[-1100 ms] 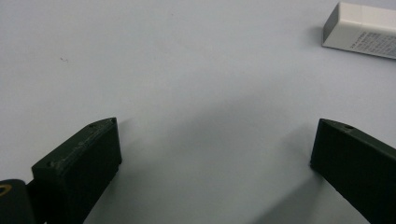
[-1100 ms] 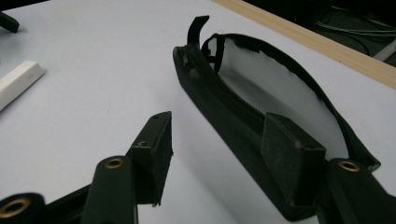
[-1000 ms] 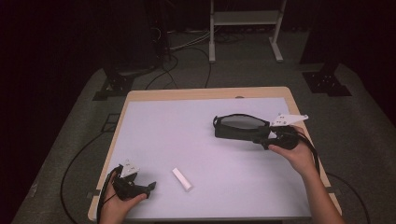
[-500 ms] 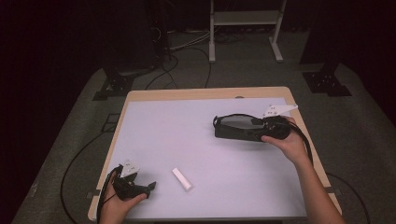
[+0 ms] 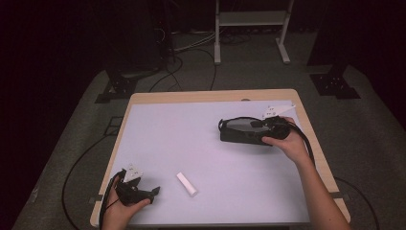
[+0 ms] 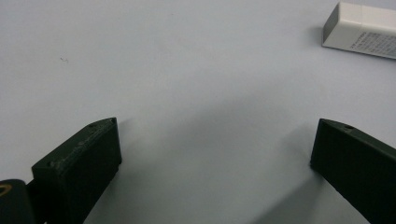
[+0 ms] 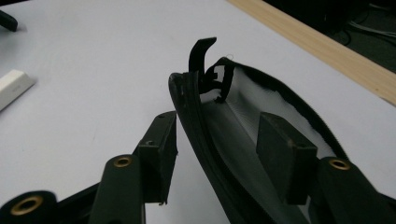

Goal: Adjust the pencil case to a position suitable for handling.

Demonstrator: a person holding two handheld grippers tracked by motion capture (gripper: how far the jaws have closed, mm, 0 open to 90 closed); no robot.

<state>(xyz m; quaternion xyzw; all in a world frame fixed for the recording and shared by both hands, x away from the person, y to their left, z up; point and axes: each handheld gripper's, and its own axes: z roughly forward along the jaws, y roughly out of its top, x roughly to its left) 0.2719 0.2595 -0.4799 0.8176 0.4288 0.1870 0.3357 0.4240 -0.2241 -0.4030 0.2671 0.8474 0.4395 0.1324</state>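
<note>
The white table mat [image 5: 191, 139] covers nearly all of the wooden table [image 5: 191, 96]. On the floor beyond the table's far edge stand a white metal frame [image 5: 251, 19] and 2 black stand bases [image 5: 117, 88] [image 5: 335, 84], with dark cables [image 5: 186, 48] trailing between them.

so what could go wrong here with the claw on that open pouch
1. The right claw straddles one wall of the black pouch, one jaw inside, one outside. Its jaws have just been closing, but the pads look not quite clamped, so the soft edge could slip out.
2. A pull may drag the whole pouch across the table, since nothing pins it.
3. The left claw sits open, away from the white eraser, too far off to steady anything.
</note>
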